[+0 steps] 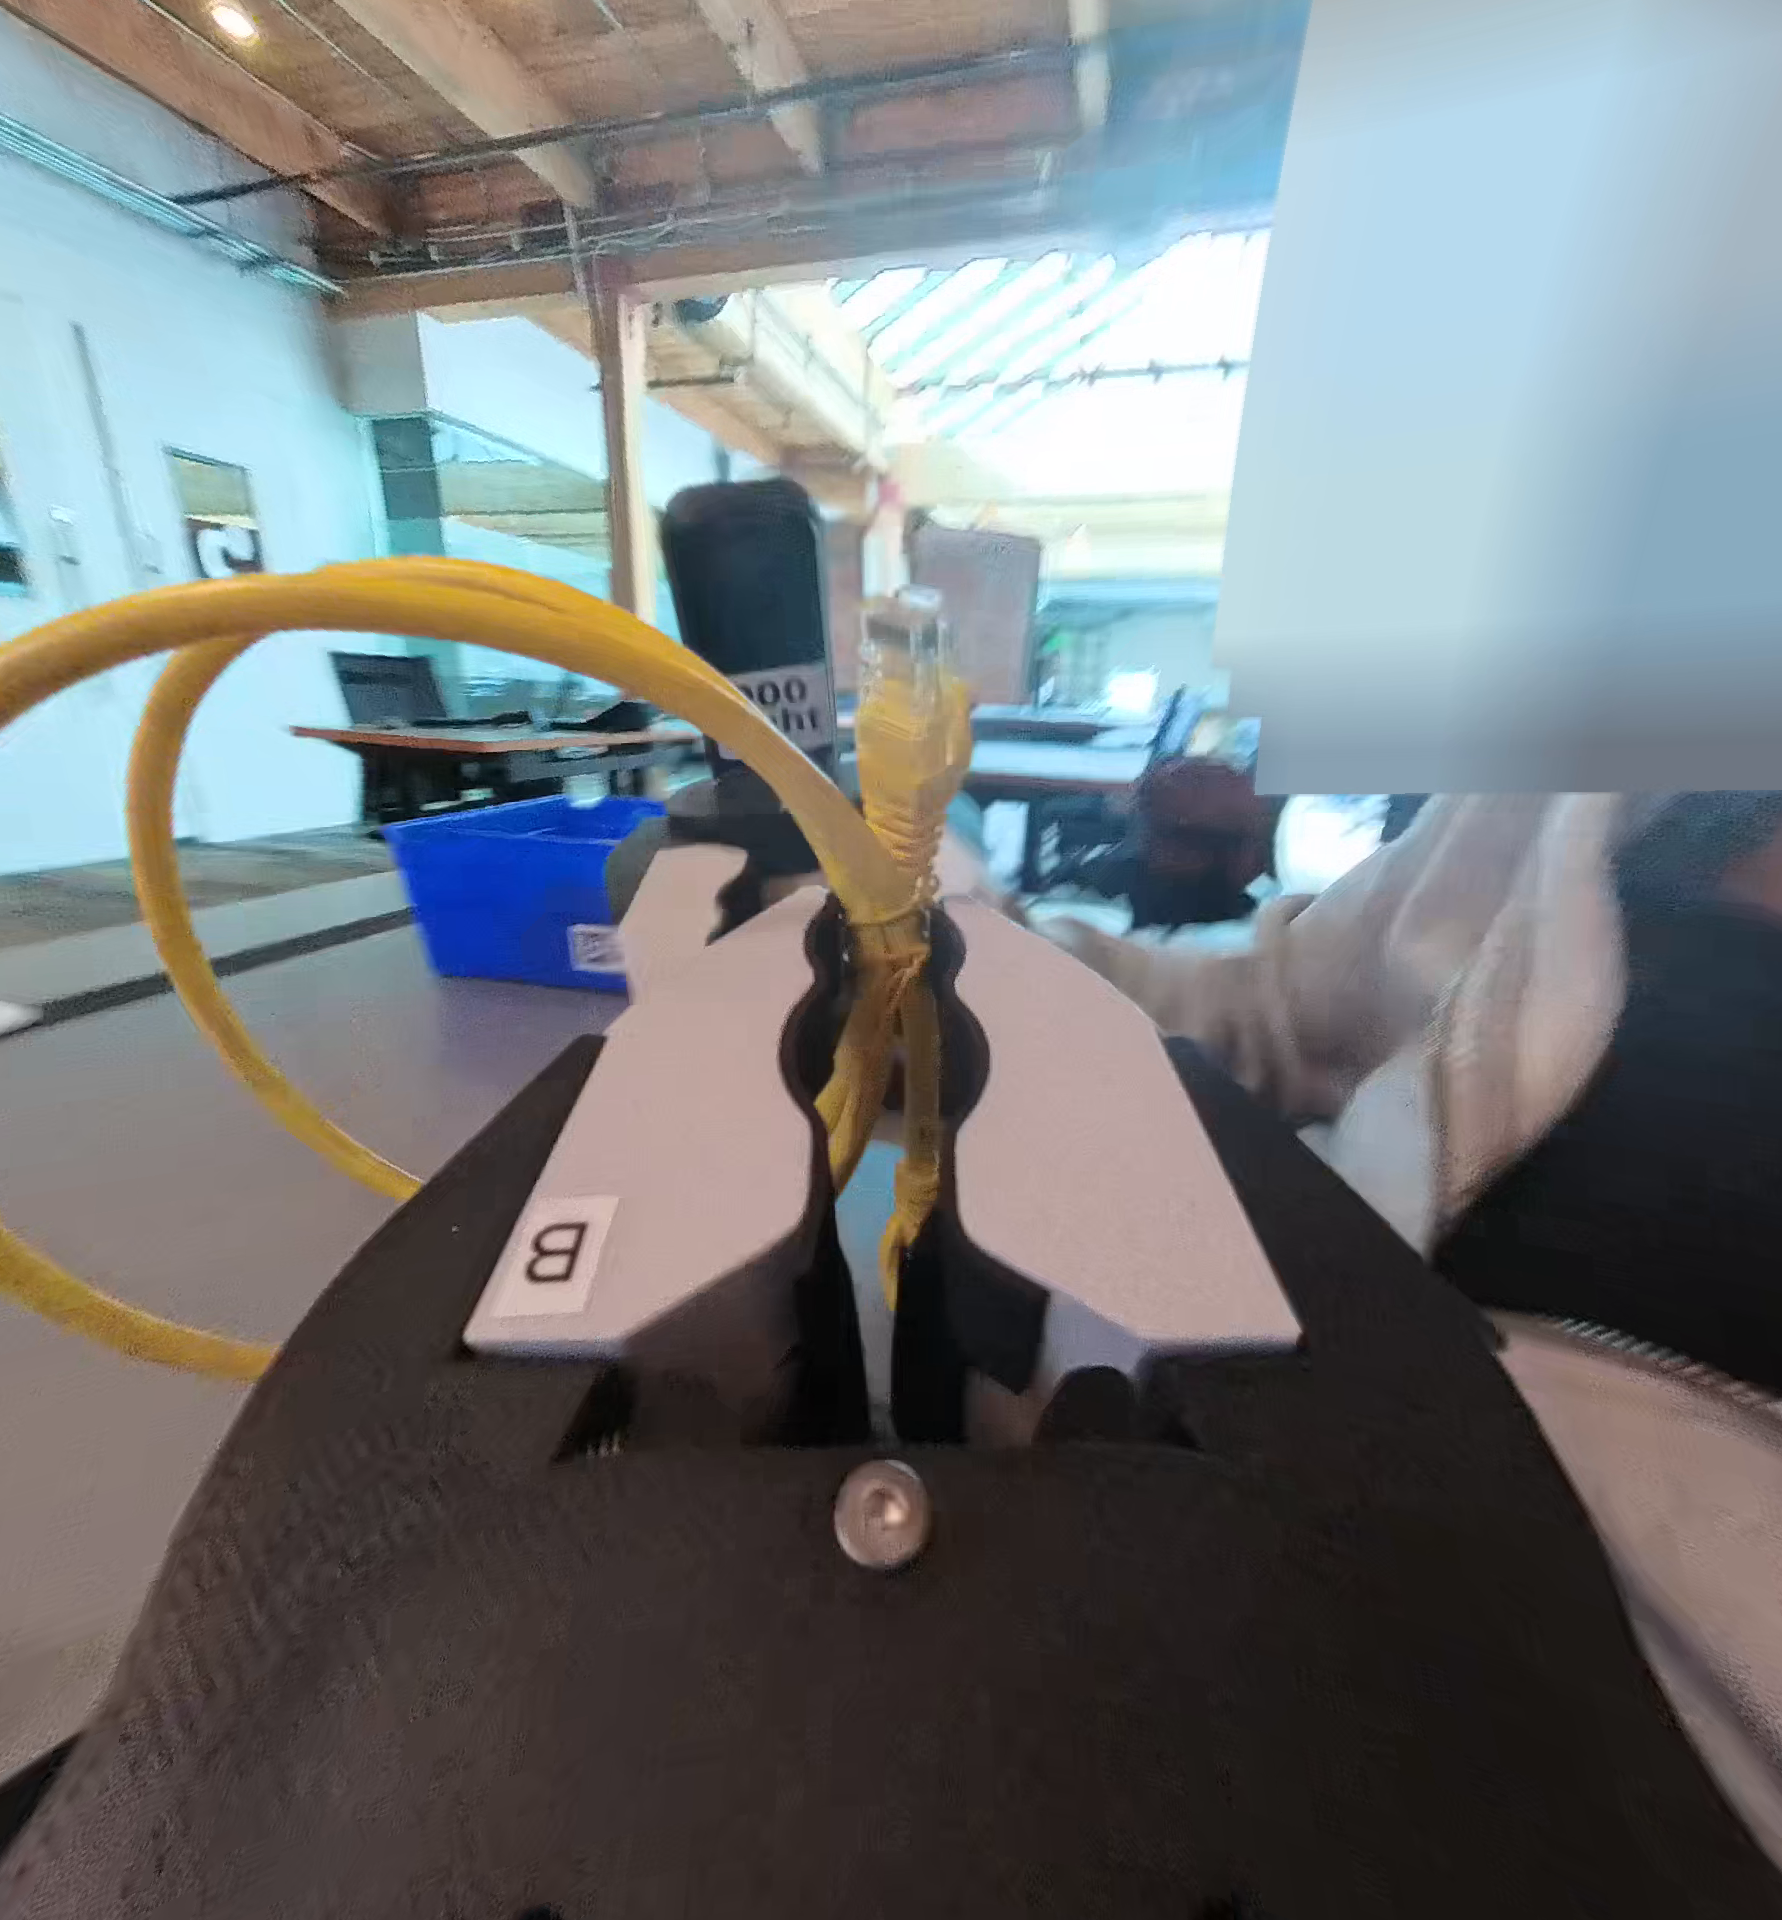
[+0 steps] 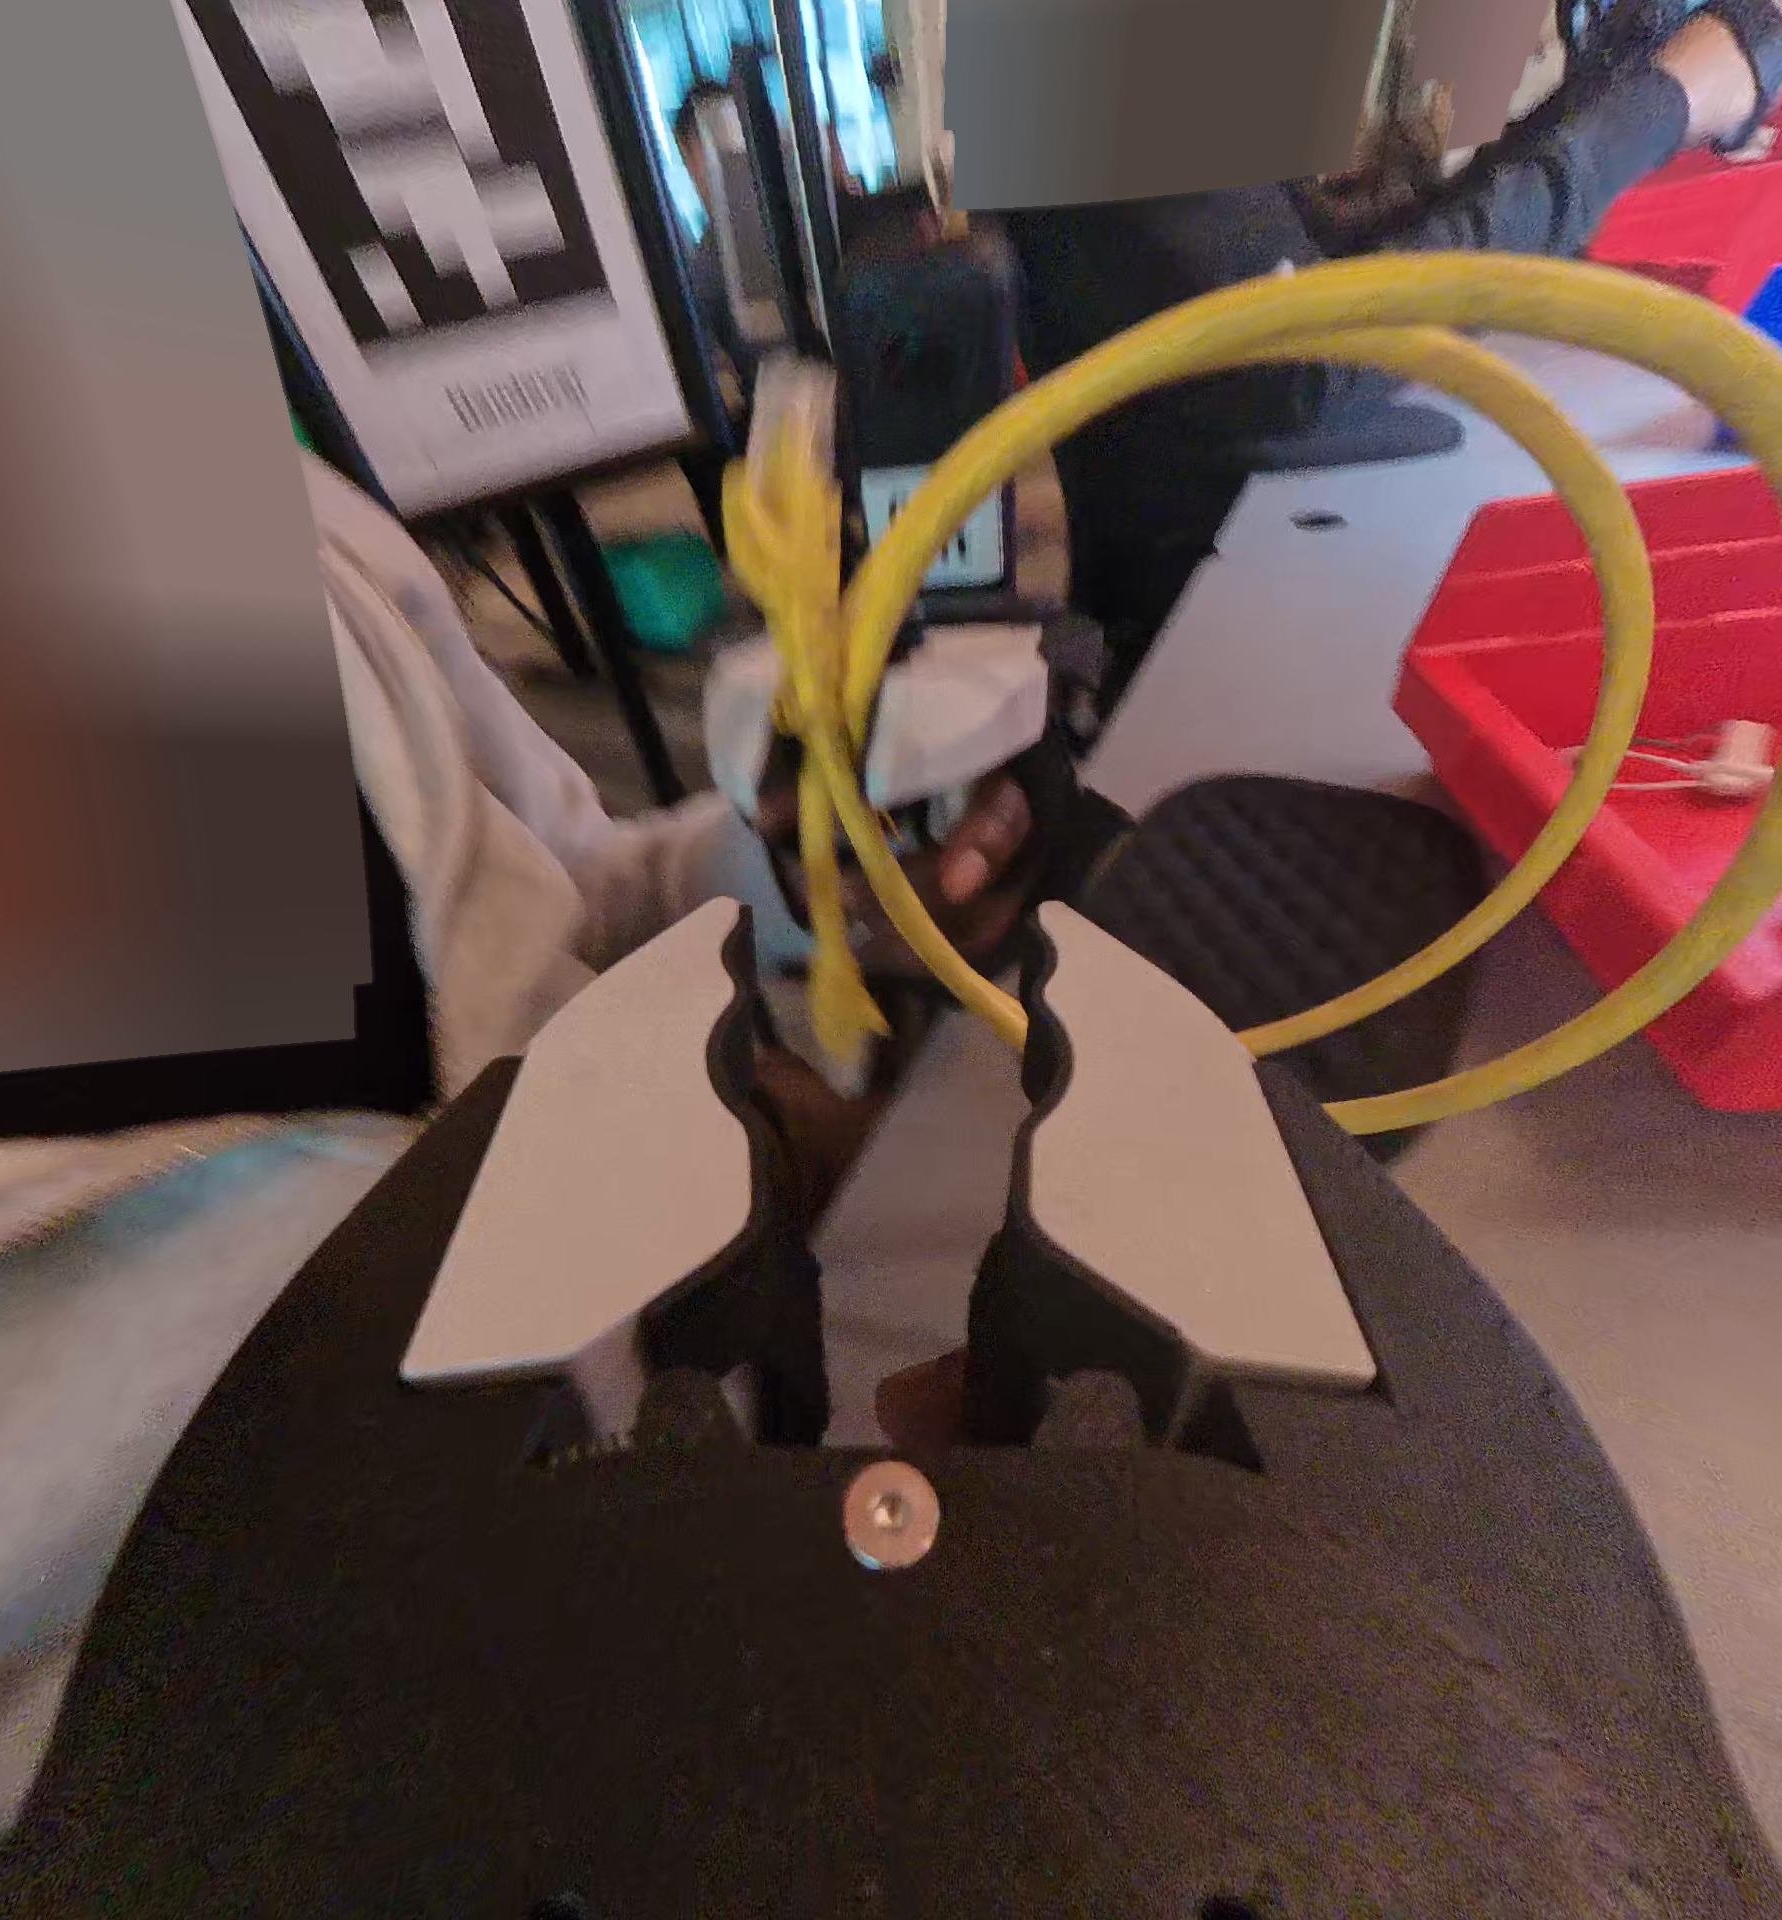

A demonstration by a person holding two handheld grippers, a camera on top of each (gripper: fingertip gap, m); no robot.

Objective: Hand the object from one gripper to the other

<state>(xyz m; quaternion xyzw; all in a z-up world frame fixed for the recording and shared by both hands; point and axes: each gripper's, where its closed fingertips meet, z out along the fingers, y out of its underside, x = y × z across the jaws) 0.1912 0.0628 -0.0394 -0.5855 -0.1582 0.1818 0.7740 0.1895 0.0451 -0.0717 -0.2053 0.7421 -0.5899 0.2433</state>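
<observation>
Cable, yellow and coiled, is clamped at its tied bundle between the fingers of the left hand-held gripper, raised clear of the tabletop. Gripping at the knot leaves the loops hanging free to one side and a plug standing up, likely so the other side can reach in. The right hand-held gripper faces it with fingers spread, the lower plug end just ahead of its tips, not yet pinched.
</observation>
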